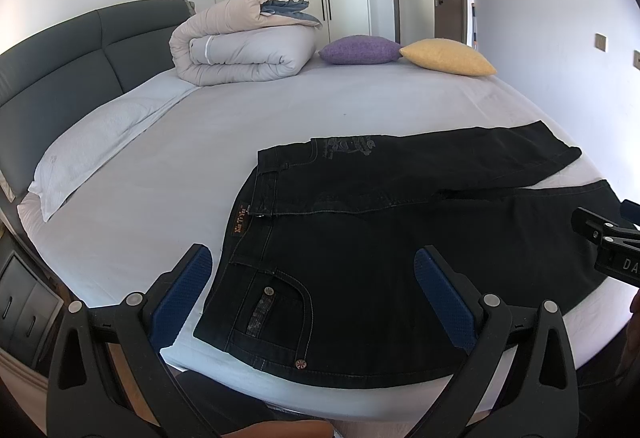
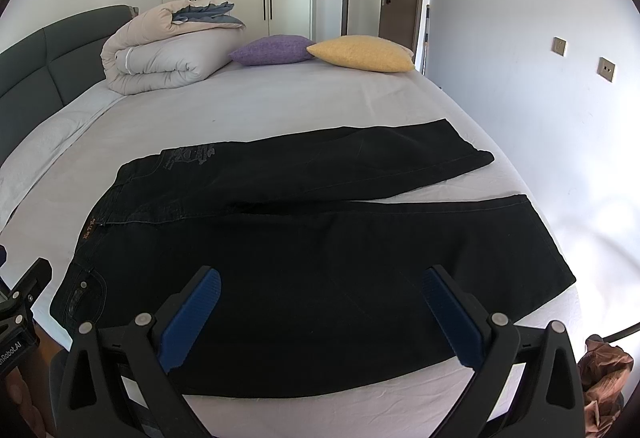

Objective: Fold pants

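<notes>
The bed (image 1: 168, 166) fills most of both views, covered in a smooth pale sheet with a padded grey headboard (image 1: 60, 66) at the left edge. The black denim pants (image 2: 312, 258) lie flat across the lower centre of the frame near the bed's front edge, waistband to the left, the two legs parted in a narrow V toward the right. Pale stitching, a printed motif near the far hip and a small leather patch mark the waist.

At the upper left a puffy beige duvet (image 1: 240, 50) sits rolled in a thick bundle. Right of it lie a nubby purple cushion (image 2: 272, 49) and a yellow cushion (image 2: 364, 53), touching. A flat white pillow (image 1: 88, 146) rests along the headboard. Nothing lies on the pants.

The left gripper (image 1: 316, 270) and right gripper (image 2: 322, 294) both hover over the near leg, blue ribbed pads spread wide, grasping nothing.
</notes>
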A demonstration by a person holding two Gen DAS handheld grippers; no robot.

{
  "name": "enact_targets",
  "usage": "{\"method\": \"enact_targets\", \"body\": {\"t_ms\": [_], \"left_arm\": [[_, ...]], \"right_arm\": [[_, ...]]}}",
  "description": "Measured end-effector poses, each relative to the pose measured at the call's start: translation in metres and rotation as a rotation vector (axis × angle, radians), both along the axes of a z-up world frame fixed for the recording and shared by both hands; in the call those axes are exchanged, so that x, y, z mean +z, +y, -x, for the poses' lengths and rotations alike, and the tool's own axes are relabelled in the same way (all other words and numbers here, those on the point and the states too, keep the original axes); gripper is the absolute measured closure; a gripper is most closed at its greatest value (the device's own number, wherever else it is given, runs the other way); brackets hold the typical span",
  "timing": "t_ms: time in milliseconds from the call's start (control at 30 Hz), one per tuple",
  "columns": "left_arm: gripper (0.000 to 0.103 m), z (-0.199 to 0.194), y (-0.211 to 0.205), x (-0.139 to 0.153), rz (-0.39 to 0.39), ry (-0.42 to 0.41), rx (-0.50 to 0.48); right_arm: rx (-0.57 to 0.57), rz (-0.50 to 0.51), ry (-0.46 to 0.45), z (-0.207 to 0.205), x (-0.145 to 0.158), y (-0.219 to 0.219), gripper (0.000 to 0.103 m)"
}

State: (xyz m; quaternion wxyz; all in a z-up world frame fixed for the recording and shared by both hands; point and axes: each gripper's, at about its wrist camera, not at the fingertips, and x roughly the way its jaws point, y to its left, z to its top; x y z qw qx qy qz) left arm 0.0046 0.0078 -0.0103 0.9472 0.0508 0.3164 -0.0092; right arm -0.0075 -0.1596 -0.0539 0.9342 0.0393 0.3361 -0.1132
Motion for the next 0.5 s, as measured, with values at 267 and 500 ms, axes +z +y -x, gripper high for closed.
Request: {"method": "enact_targets", "body": {"t_ms": [267, 500], "left_arm": [[0.000, -0.0008, 0.0006, -0.0008, -0.001, 0.003, 0.000], [0.000, -0.0035, 0.0038, -0.0093, 0.000, 0.006, 0.001]], "right_arm": [[0.000, 0.000, 0.001, -0.0008, 0.0002, 0.0004, 0.000], [0.002, -0.001, 0.003, 0.0021, -0.0074, 0.0042, 0.000]]}}
